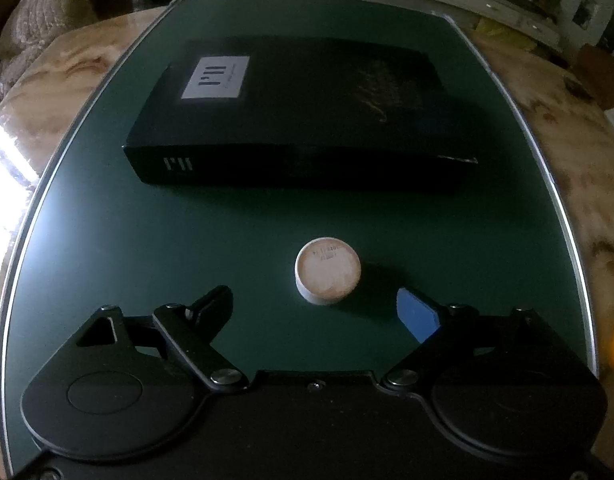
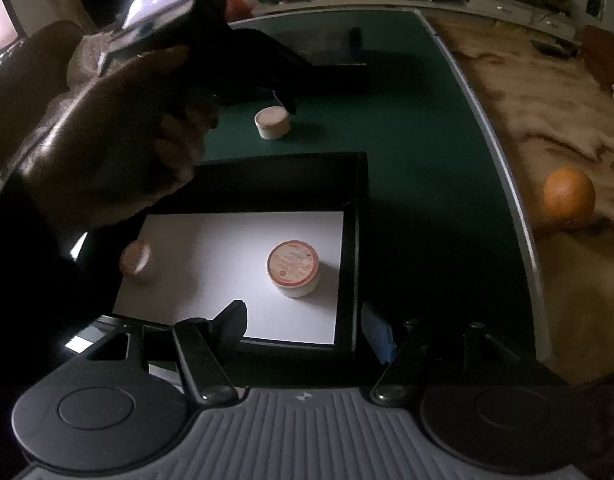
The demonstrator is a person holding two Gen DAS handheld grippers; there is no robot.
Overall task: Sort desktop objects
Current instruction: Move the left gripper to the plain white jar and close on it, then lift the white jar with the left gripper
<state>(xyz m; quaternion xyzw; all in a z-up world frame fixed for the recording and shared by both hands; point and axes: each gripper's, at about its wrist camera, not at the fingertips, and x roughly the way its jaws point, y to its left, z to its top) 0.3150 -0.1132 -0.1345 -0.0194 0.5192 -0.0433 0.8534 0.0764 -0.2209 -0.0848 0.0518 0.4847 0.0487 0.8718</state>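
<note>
Round white tub (image 1: pixel 327 271), faded orange-printed lid.

Left wrist view: above the desk (image 1: pixel 107 240), angled down and forward, close over the small tub (image 1: pixel 327 271), closed black box (image 1: pixel 299 116) beyond.
Right wrist view: higher, looking down into the open box (image 2: pixel 349 248), left hand (image 2: pixel 119 148) at upper left.
Shared: small tub (image 2: pixel 272 122), green mat (image 2: pixel 419 152), orange (image 2: pixel 569 196).
</note>
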